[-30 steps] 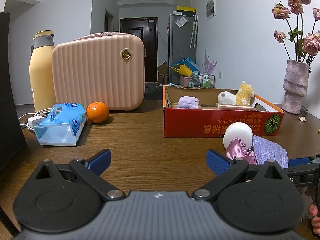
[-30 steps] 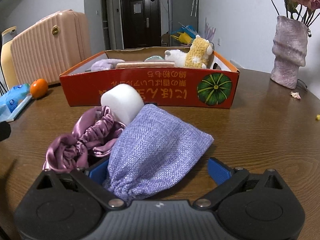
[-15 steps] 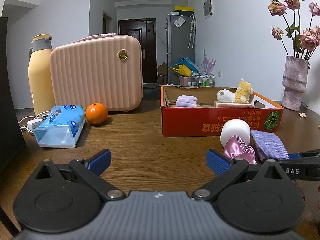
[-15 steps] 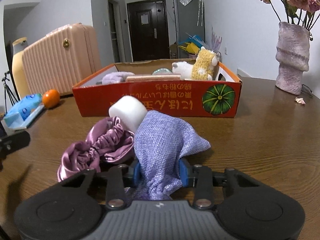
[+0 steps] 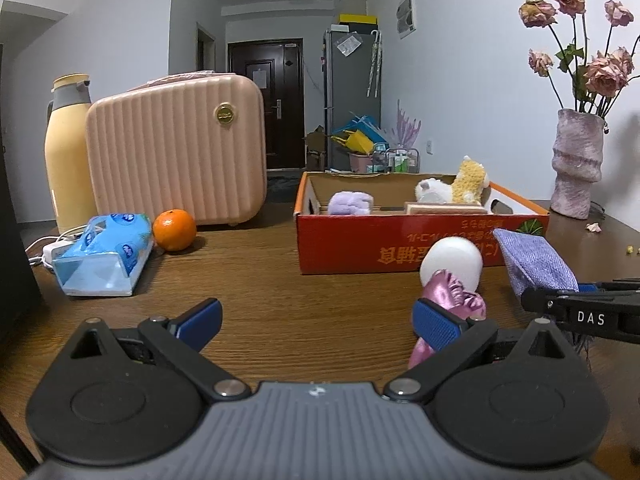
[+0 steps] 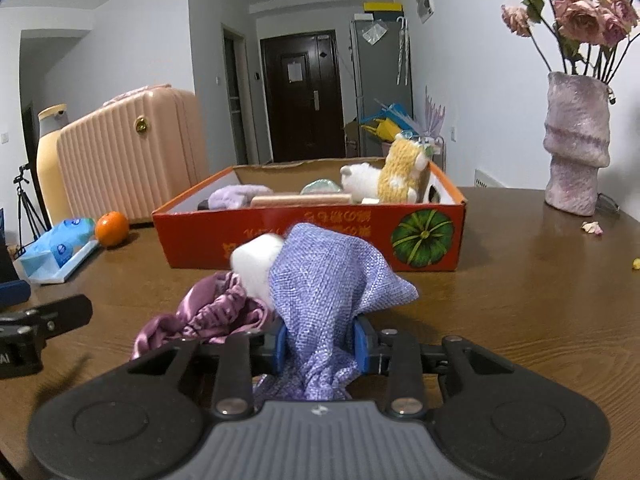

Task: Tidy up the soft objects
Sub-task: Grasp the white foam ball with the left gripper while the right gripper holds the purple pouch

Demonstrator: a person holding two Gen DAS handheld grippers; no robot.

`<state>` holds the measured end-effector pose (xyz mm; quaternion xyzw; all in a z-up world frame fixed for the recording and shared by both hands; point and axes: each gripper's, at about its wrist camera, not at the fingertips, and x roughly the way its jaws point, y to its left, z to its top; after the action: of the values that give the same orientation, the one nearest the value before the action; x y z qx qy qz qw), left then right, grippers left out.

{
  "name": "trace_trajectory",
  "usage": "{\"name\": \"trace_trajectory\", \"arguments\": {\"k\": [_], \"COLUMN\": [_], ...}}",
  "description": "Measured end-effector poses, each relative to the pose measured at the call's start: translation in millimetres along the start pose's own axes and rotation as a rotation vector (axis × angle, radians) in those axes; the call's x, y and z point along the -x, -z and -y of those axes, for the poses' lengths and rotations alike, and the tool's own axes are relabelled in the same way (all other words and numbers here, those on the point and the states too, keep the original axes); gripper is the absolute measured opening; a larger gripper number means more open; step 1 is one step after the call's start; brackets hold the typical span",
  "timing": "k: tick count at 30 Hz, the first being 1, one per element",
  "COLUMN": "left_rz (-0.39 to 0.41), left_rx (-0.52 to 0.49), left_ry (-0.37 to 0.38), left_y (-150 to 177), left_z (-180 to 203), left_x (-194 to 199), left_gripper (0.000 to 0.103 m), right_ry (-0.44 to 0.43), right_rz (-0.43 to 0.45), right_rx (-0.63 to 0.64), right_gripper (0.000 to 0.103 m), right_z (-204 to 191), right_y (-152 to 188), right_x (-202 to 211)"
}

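Note:
My right gripper (image 6: 320, 344) has a lilac woven pouch (image 6: 324, 280) between its blue pads; the jaws are closing and the pads press on its bunched end, tilting the pouch up off the table. A pink satin scrunchie (image 6: 208, 312) and a white foam cylinder (image 6: 258, 258) lie just left of it. Behind stands a red cardboard box (image 6: 320, 240) holding plush toys (image 6: 400, 172) and a lilac soft item (image 6: 236, 196). My left gripper (image 5: 316, 316) is open and empty, low over the table, with the scrunchie (image 5: 452, 292) just beyond its right finger.
A pink ribbed suitcase (image 5: 176, 160) and a yellow flask (image 5: 66, 152) stand at the back left. An orange (image 5: 174, 230) and a blue tissue pack (image 5: 102, 252) lie in front of them. A vase of dried roses (image 6: 576, 152) stands at the right.
My right gripper's jaws went from wide open to closed on the lilac pouch and rose a little, lifting its near end. The left gripper stayed put.

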<state>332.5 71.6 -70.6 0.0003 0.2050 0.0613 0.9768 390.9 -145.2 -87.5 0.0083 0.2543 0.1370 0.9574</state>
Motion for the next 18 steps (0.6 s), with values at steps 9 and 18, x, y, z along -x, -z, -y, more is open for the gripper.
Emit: {"name": "trace_trajectory", "arguments": {"k": [9, 18], "left_rz": [0.025, 0.046], "left_rx": [0.016, -0.026], "left_ry": [0.028, 0.073], "left_y": [-14, -30], "left_z": [30, 73], "left_x": [-3, -17], "left_gripper": [0.103, 0.103], "right_ry": [0.025, 0.055], "right_rz": [0.043, 0.066], "right_rx": [-0.024, -0.039], "right_gripper": [0.031, 0.031], "right_z": [28, 58], "right_y": [-5, -8], "right_x": [7, 8]}}
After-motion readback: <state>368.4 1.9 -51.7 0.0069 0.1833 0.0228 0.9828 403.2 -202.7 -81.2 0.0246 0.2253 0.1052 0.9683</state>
